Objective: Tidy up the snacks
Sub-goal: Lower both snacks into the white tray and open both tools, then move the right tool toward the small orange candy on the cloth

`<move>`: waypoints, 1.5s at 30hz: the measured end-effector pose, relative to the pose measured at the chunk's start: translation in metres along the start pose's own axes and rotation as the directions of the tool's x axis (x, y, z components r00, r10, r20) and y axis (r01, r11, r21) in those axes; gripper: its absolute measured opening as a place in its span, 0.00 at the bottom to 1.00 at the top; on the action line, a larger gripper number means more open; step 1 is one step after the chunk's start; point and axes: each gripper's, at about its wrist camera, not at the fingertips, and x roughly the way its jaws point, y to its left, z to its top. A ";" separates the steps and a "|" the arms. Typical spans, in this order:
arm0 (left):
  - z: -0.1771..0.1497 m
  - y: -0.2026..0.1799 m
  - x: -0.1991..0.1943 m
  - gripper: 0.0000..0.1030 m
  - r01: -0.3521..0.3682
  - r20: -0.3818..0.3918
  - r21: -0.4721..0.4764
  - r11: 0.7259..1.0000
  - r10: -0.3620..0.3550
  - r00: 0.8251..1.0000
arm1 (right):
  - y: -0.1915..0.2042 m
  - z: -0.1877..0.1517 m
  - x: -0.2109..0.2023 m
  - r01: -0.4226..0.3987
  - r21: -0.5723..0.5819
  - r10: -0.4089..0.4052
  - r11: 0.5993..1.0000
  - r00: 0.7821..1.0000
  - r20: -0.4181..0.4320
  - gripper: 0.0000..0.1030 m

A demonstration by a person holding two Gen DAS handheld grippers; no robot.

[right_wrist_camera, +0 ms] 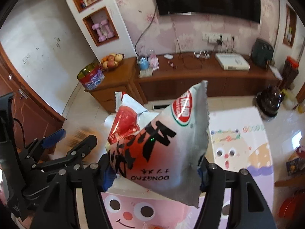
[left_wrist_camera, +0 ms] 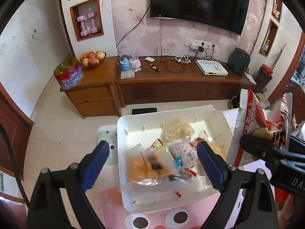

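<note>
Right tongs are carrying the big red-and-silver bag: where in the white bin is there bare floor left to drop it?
In the white bin, the far-left corner is bare, bordered by the left wall, the back wall and the pale noodle pack. The middle and right are crowded with the orange snack bag and small packets. The near strip is partly free.

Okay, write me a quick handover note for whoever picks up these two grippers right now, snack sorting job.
Left tongs: open, nothing between the pads, hanging over the white bin.
Right tongs: shut on a large silver and red snack bag, with a second red bag behind it, held up beside the bin.
Bin: sits on the pink cartoon table and already holds several snacks, including a clear bag of orange sticks near the front and a pale puffed pack toward the back.
Done: a first batch is in the bin.
Left: put down the held bags; more packs may lie off to the right, not clear from here.
</note>
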 end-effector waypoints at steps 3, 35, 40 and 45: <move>-0.001 0.001 0.003 0.91 -0.017 -0.006 0.005 1.000 0.017 1.000 | -0.002 -0.004 0.005 0.008 0.009 -0.008 1.000 1.000 -0.012 0.64; -0.070 -0.013 -0.061 0.91 -0.033 0.019 -0.037 0.999 0.034 0.999 | 0.005 -0.075 -0.045 -0.019 -0.067 0.019 0.998 1.000 -0.008 0.73; -0.108 -0.014 -0.065 0.91 -0.030 -0.012 -0.060 0.998 0.030 0.999 | 0.008 -0.107 -0.047 0.002 -0.141 -0.006 0.990 1.000 -0.023 0.73; -0.151 -0.011 -0.062 0.91 -0.023 -0.048 -0.106 0.994 0.018 0.999 | 0.007 -0.146 -0.042 0.003 -0.207 -0.013 0.978 0.999 -0.048 0.70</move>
